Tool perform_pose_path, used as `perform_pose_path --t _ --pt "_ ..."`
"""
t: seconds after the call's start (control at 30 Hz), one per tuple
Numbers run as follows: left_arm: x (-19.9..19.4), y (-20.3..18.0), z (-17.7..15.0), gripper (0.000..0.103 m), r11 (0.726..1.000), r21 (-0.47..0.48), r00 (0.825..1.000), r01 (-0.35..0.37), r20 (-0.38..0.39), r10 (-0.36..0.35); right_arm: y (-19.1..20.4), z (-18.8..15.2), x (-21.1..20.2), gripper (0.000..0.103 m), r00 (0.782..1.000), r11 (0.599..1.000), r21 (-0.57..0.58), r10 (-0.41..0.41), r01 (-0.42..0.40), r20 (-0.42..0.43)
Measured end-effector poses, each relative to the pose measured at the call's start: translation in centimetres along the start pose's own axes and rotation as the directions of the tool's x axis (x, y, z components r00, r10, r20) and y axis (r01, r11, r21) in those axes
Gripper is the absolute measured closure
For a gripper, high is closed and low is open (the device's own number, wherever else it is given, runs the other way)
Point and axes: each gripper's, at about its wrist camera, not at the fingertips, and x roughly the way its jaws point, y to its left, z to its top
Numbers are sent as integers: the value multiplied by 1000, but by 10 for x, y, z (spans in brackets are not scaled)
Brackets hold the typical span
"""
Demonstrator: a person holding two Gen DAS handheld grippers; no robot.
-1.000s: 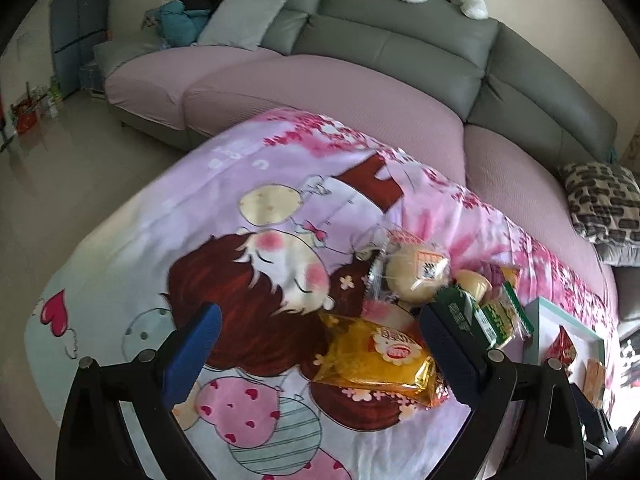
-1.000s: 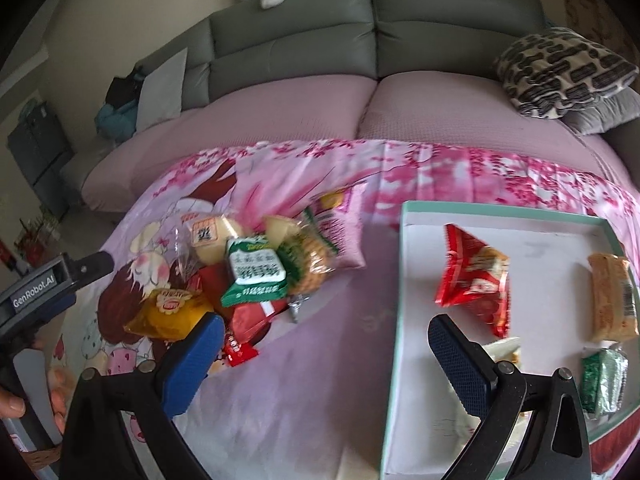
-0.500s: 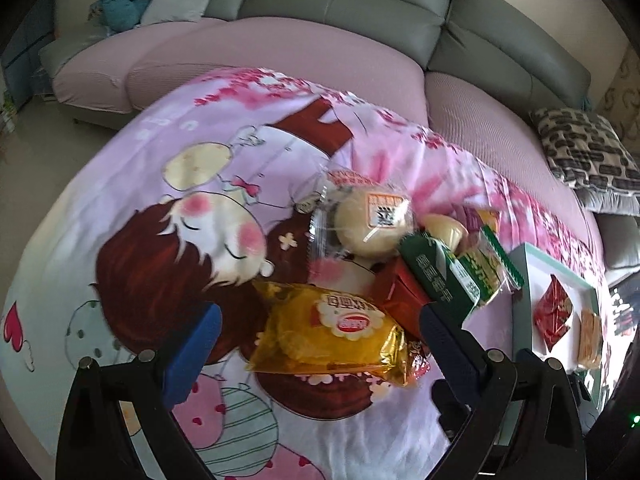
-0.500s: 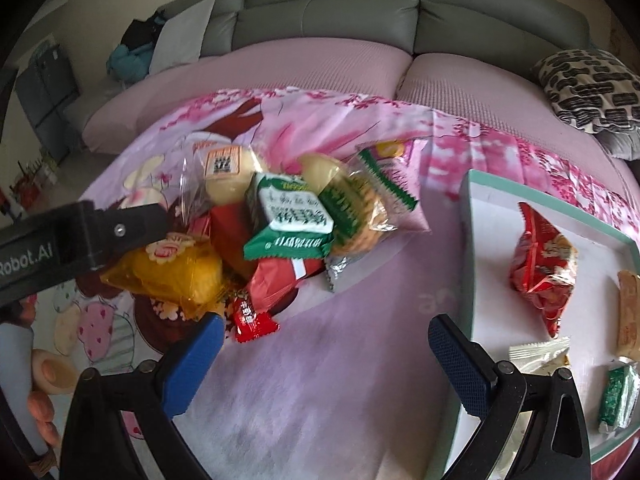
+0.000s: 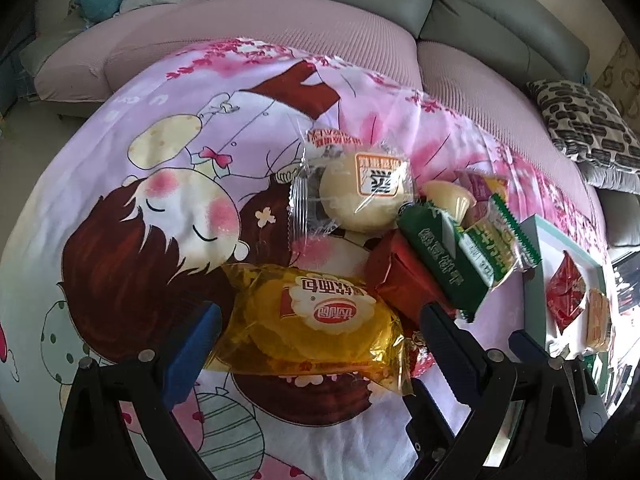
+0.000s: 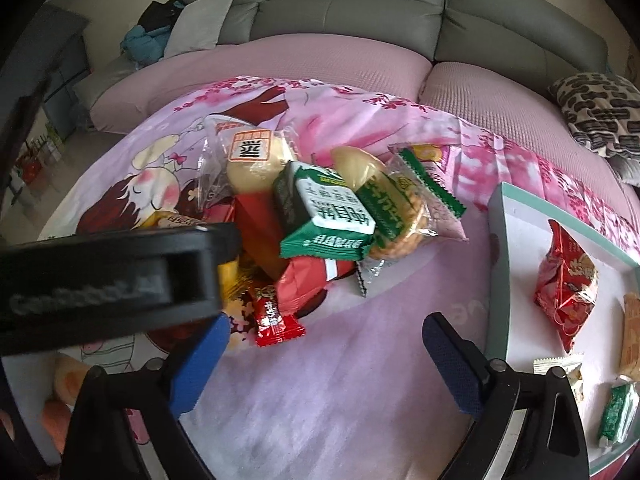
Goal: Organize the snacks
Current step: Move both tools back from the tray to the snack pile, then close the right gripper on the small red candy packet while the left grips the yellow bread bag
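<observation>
change: left hand-held gripper [image 5: 316, 344], wide, now straddles yellow bread packet [image 5: 316, 320] | right hand-held gripper [image 6: 326, 354], jaws just narrowing slightly, empty, nearer pile | next: likely grasp, move to tray [image 6: 516, 220]

Snack pile [image 6: 320, 220] lies left of tray [image 6: 500, 216], seemingly apart.

The printed pink cartoon cloth [image 5: 132, 168] over the table looks soft and matt. The yellow cake packet [image 5: 316, 320] is glossy, crinkled film; the round bun's clear wrapper [image 5: 352, 188] shines. The green foil packet [image 6: 328, 216] looks smooth, and the grey sofa backs [image 6: 360, 12] like matt leather
</observation>
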Motion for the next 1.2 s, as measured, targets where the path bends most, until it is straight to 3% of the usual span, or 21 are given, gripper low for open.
perform_pose_path --t 0.23,0.33,0.6,0.7,1.2 --pt "10 0 0 4 1000 16 999 -26 -31 27 7 -1 3 22 1000 1000 -24 8 -8 -3" --pt "12 7 2 4 1000 -17 999 -4 -38 3 13 -1 4 29 1000 999 -44 17 -17 -2" --pt "6 17 1 13 998 -55 1000 -2 -21 0 23 -3 14 65 997 995 -67 69 -70 -18" --pt "7 18 2 14 999 -55 1000 -1 -18 0 24 -4 14 74 997 995 -68 77 -78 -18" --pt "3 19 3 23 999 -53 1000 11 1 -11 25 -10 -1 75 988 987 -54 151 -151 -21"
